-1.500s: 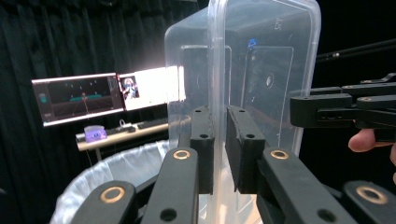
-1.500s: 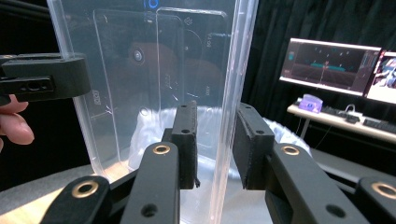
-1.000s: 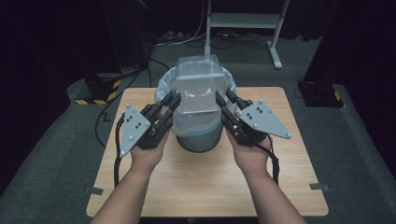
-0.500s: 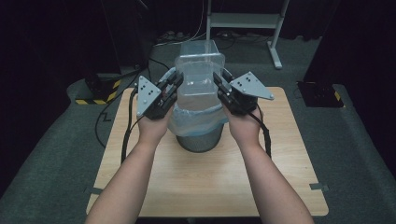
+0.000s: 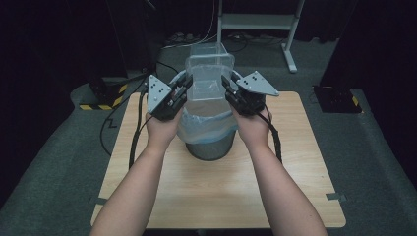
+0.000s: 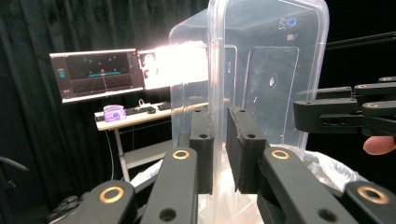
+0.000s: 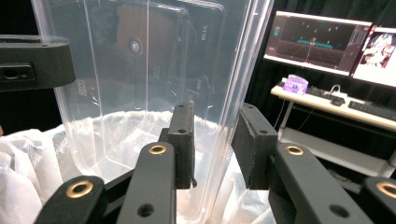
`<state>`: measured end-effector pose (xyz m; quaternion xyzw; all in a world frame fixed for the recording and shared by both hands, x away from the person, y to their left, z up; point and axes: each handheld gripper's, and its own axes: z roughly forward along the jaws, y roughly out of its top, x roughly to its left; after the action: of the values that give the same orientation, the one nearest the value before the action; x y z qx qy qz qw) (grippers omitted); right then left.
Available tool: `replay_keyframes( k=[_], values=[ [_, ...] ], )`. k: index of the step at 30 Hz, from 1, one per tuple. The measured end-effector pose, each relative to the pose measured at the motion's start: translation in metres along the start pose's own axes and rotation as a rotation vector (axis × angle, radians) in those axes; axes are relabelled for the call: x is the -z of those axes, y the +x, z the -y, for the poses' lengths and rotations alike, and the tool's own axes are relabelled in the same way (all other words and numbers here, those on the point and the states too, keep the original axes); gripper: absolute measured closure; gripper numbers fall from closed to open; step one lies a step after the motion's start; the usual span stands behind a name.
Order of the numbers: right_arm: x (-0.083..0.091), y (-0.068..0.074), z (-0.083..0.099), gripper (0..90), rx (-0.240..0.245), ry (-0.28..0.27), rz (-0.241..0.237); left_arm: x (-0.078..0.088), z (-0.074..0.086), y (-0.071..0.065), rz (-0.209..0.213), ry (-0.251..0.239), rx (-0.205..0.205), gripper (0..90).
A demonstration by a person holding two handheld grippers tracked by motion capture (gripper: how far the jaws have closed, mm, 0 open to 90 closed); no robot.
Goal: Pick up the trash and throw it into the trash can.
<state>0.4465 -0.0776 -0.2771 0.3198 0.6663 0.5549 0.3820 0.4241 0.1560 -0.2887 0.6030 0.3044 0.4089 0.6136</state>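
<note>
Forearms: two, entering from the near edge of the desk [image 5: 295, 187], one hand on each tool.

Left tool [image 5: 181, 93]: raised above the bin, jaws set either side of the tub's left wall. In the left gripper view the wall runs between the jaws with a sliver of gap on each side; jaws narrow, whether they pinch the wall I cannot tell.

Right tool [image 5: 229, 88]: raised at matching height, jaws straddling the tub's right wall. In the right gripper view a clear gap shows between wall and outer jaw; jaws part open, not closed on it.

Tub [image 5: 209, 73]: clear plastic, rectangular, held upright on its side between the two tools, directly over the bin, open face toward the person.

Bin [image 5: 209, 147]: dark, round, standing mid-desk, lined with a pale bag [image 5: 196, 125] folded over its rim.

Floor behind the desk: cables [image 5: 118, 105], a yellow-and-black striped block [image 5: 98, 105], a white metal stand [image 5: 290, 49].

Far background: lit monitors [image 7: 322, 42] above a keyboard shelf [image 7: 336, 109].
</note>
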Motion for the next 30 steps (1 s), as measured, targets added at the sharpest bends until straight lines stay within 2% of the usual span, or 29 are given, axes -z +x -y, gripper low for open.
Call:
replay_keyframes(
  k=[5,6,8,10,11,14,17,19,20,28,29,30],
  values=[
    [-0.007,-0.002,0.002,65.0,-0.007,0.025,-0.005,-0.005,0.003,0.002,0.007,0.025,0.01,78.9],
    [-0.01,-0.003,0.002,62.0,-0.007,0.04,-0.006,-0.007,0.003,0.002,0.017,0.029,0.016,75.0],
    [-0.012,-0.002,0.003,53.2,0.009,0.053,0.036,-0.007,0.003,-0.001,0.004,0.037,0.012,59.2],
    [-0.011,-0.005,0.004,49.9,-0.004,0.049,0.037,-0.007,0.003,-0.001,0.012,0.043,-0.005,52.8],
    [-0.01,-0.007,0.005,48.1,-0.019,0.052,0.028,-0.007,0.004,-0.001,0.011,0.044,-0.003,51.6],
    [-0.009,-0.01,0.009,46.9,-0.023,0.06,0.023,-0.006,0.005,-0.002,0.01,0.05,0.015,50.6],
    [-0.007,-0.011,0.012,47.2,-0.023,0.061,0.024,-0.006,0.006,-0.004,0.01,0.053,-0.001,50.3],
    [-0.005,-0.011,0.014,47.0,-0.03,0.063,0.018,-0.004,0.006,-0.005,0.005,0.062,0.0,49.6],
    [-0.004,-0.011,0.014,46.7,-0.034,0.065,0.015,-0.003,0.006,-0.005,0.004,0.06,0.013,49.3],
    [0.007,-0.008,0.025,45.3,-0.042,0.073,-0.009,0.018,0.005,-0.007,0.003,0.068,0.012,46.2],
    [0.01,-0.007,0.026,44.5,-0.04,0.076,-0.009,0.022,0.006,-0.008,-0.001,0.076,0.026,45.7],
    [0.013,-0.006,0.027,44.5,-0.042,0.075,-0.012,0.025,0.007,-0.007,-0.001,0.077,0.017,45.4]
  ],
)
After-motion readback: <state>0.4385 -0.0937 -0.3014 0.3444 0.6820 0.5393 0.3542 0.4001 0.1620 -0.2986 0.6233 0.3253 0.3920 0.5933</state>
